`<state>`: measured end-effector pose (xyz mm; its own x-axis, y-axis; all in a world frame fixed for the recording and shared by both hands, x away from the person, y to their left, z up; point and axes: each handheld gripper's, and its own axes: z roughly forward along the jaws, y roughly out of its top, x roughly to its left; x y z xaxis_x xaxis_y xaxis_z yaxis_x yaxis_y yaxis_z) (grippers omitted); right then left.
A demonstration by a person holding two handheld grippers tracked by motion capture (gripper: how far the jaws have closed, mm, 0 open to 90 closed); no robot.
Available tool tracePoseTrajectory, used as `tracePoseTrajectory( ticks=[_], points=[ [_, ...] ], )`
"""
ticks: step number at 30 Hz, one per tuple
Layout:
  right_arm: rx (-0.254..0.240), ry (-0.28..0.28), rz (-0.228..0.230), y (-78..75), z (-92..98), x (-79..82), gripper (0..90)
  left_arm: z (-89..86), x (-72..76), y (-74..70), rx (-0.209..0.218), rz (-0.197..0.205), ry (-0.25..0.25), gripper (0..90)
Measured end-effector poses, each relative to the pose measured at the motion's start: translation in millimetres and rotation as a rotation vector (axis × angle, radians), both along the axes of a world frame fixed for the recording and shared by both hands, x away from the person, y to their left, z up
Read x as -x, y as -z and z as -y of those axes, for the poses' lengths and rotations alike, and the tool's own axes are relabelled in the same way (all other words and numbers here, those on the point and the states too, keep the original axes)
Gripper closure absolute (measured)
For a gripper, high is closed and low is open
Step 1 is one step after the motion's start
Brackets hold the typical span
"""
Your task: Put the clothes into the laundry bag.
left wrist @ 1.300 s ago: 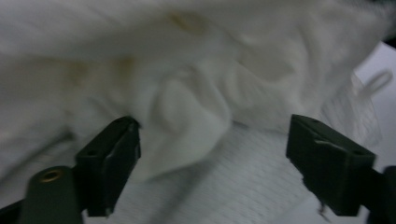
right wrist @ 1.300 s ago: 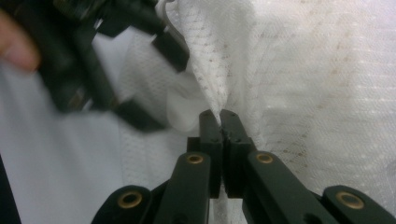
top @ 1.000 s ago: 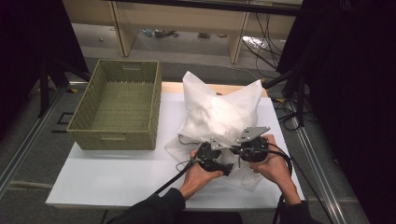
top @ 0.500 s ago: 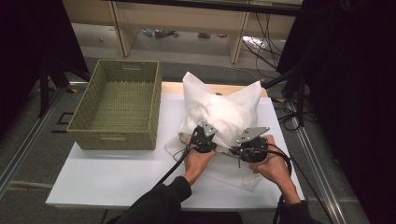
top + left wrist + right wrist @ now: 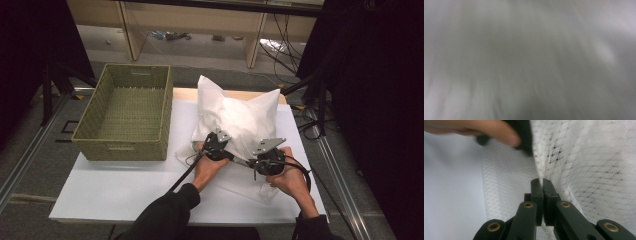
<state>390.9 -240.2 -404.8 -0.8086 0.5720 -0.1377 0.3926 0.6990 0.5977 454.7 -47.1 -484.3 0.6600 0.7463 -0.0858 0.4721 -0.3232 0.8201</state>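
A plump white pillow (image 5: 237, 115) lies on the white table (image 5: 115, 185), its near end partly in a white mesh cover (image 5: 250, 186) that spreads flat toward the front edge. My right gripper (image 5: 256, 162) is at the cover's near edge, and in the right gripper view it (image 5: 543, 182) is shut on a fold of the mesh cover (image 5: 589, 170). My left gripper (image 5: 214, 144) is pushed against the pillow's near left side. The left gripper view is a close grey-white blur of fabric (image 5: 530, 60), so its jaws are hidden.
An empty green woven basket (image 5: 127, 112) stands on the table's left half, close beside the pillow. Cables trail from both grippers toward the front edge. Black stands and cables flank the table's right side, and shelving runs along the back.
My left gripper has moved away from the right one, forward and left, up against the pillow. The right gripper has stayed put, holding the mesh.
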Motion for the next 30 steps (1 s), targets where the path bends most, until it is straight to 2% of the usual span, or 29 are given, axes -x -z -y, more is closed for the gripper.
tracePoseTrajectory(
  ticks=[2, 3, 5, 6, 7, 8, 9, 10, 11, 12, 13, 15, 16, 17, 18, 19, 20, 22, 23, 24, 25, 26, 27, 28, 29, 30],
  points=[
    [-0.006, -0.001, 0.005, -0.7, 0.0, -0.4, 90.0, -15.7, 12.6, -8.4, -0.015, 0.008, 0.009, 36.3],
    [-0.006, 0.000, 0.013, -1.8, 0.1, 0.2, 90.0, -28.0, 18.0, -14.2, -0.038, 0.011, 0.011, 34.3],
    [0.000, -0.005, 0.024, -3.2, -0.1, -0.3, 90.0, -45.3, 24.0, -20.2, -0.044, 0.006, -0.013, 32.8],
    [-0.008, -0.004, 0.025, -3.4, -0.9, -0.1, 89.8, -56.2, 26.2, -22.8, -0.075, 0.009, -0.014, 32.8],
    [-0.011, -0.005, 0.024, -3.5, -1.4, 0.2, 89.9, -66.8, 27.6, -24.0, -0.100, 0.004, -0.018, 32.8],
    [-0.006, -0.002, 0.011, -4.1, -1.5, 1.0, 89.8, -75.0, 29.4, -23.2, -0.098, 0.006, -0.039, 32.8],
    [-0.008, 0.003, 0.012, -3.1, -2.4, 1.3, 89.8, -83.4, 30.2, -23.1, -0.123, -0.011, -0.044, 33.0],
    [-0.004, -0.012, 0.027, -3.0, -2.4, -0.2, 89.8, -88.5, 30.1, -20.7, -0.125, -0.026, -0.057, 32.8],
    [-0.008, -0.023, 0.025, -2.5, -3.0, -0.9, 89.8, -91.5, 30.4, -18.6, -0.148, -0.029, -0.071, 31.8],
    [-0.006, -0.008, 0.016, -2.3, -3.5, 0.2, 89.8, -92.9, 29.6, -15.3, -0.164, -0.030, -0.077, 30.2],
    [0.012, -0.011, 0.029, -2.3, -3.1, -0.5, 89.8, -93.8, 28.5, -12.2, -0.176, -0.035, -0.084, 29.3],
    [0.010, -0.010, 0.021, -2.2, -3.4, 0.2, 89.8, -93.0, 26.8, -5.8, -0.194, -0.034, -0.105, 28.5],
    [0.006, -0.021, 0.012, -2.0, -3.5, 0.6, 89.8, -91.9, 27.1, -4.5, -0.216, -0.017, -0.117, 28.3],
    [0.000, -0.023, 0.014, -1.7, -3.0, 0.4, 89.8, -90.8, 27.6, -3.3, -0.269, 0.011, -0.114, 27.6],
    [0.004, -0.021, 0.005, -1.2, -1.7, 0.4, 89.8, -90.8, 27.6, -2.7, -0.294, 0.028, -0.125, 26.6],
    [0.011, -0.033, 0.027, 0.0, 0.1, -1.5, 89.9, -91.9, 26.1, -2.0, -0.285, 0.021, -0.140, 25.8],
    [0.004, -0.017, 0.004, 0.5, -0.2, -0.4, 89.9, -92.9, 23.8, -1.3, -0.267, 0.006, -0.144, 24.6],
    [0.012, -0.027, -0.007, 1.0, 0.4, -1.2, 89.8, -93.8, 18.0, 2.7, -0.218, -0.027, -0.157, 25.9],
    [0.014, -0.022, 0.001, 2.4, -0.4, -1.0, 89.9, -93.3, 15.5, 4.8, -0.228, -0.037, -0.151, 26.4],
    [0.014, -0.021, -0.007, 2.3, -1.4, 0.1, 89.9, -92.8, 13.2, 8.1, -0.202, -0.056, -0.122, 32.9],
    [0.018, -0.036, -0.024, 1.9, -1.8, -0.3, 89.9, -95.2, 11.3, 7.9, -0.164, -0.081, -0.090, 43.0],
    [0.013, -0.048, -0.007, 3.8, -2.6, -0.5, 89.9, -96.4, 10.5, 7.2, -0.156, -0.086, -0.081, 53.9],
    [0.011, -0.033, -0.024, 3.7, -3.9, 0.8, 89.9, -99.2, 11.6, 4.7, -0.161, -0.080, -0.042, 66.3],
    [0.014, -0.043, -0.031, 5.2, -5.0, 1.0, 90.0, -100.8, 13.1, 3.7, -0.160, -0.092, -0.020, 78.1],
    [0.011, -0.047, -0.043, 6.4, -5.9, 1.7, 90.0, -102.4, 16.7, 3.0, -0.164, -0.093, 0.003, 82.4],
    [0.009, -0.048, -0.050, 9.1, -6.7, 1.5, 90.0, -104.6, 22.8, 1.3, -0.188, -0.082, 0.025, 83.9]
  ],
)
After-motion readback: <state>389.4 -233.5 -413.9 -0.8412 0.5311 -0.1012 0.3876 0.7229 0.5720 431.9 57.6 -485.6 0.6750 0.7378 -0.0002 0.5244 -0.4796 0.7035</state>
